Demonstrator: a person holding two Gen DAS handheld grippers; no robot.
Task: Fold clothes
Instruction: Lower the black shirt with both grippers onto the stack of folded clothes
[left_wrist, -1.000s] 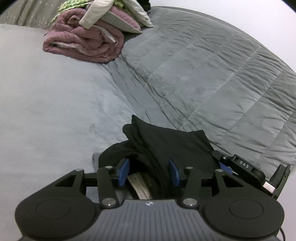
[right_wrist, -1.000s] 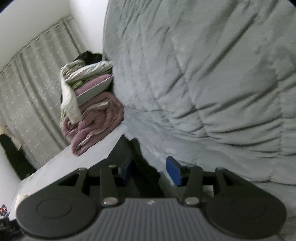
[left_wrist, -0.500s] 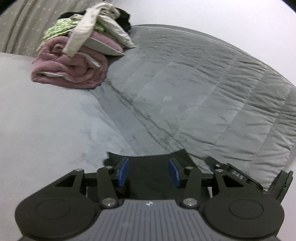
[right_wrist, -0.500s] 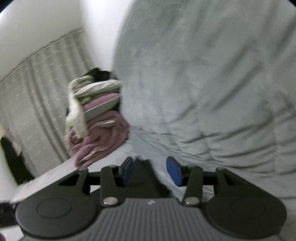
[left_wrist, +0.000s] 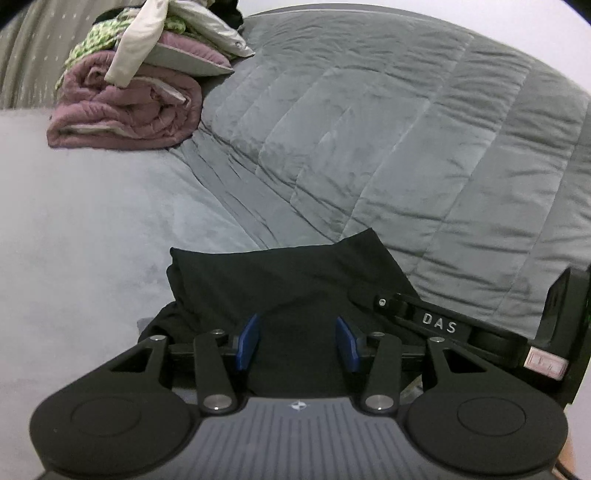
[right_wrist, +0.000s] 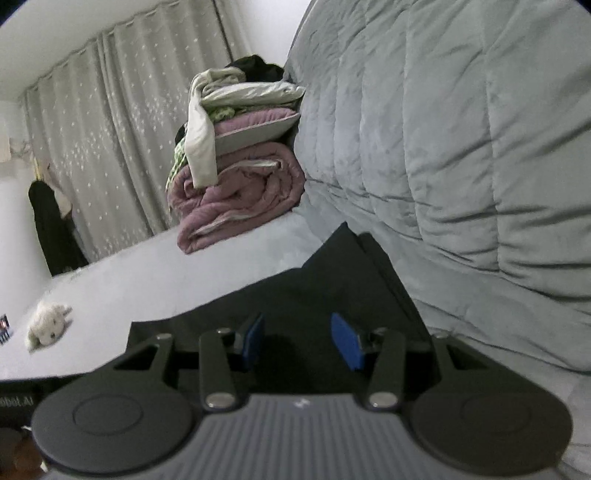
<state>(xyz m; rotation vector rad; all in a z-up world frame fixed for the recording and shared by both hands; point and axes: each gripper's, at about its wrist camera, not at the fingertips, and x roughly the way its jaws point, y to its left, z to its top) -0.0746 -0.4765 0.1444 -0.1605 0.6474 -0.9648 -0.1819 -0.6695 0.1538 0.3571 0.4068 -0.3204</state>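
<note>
A: Where is the folded black cotton garment (left_wrist: 295, 284) now?

B: On the pale grey bedsheet (left_wrist: 81, 229), its far edge against the quilted grey duvet (left_wrist: 406, 155). A second ago it stood bunched and peaked; now it lies flat.

A: And the tongs?

B: The left gripper (left_wrist: 297, 341) and right gripper (right_wrist: 301, 339) hover over the garment, blue pads apart, nothing clamped. The fold looks laid; smoothing or another fold probably follows.
</note>
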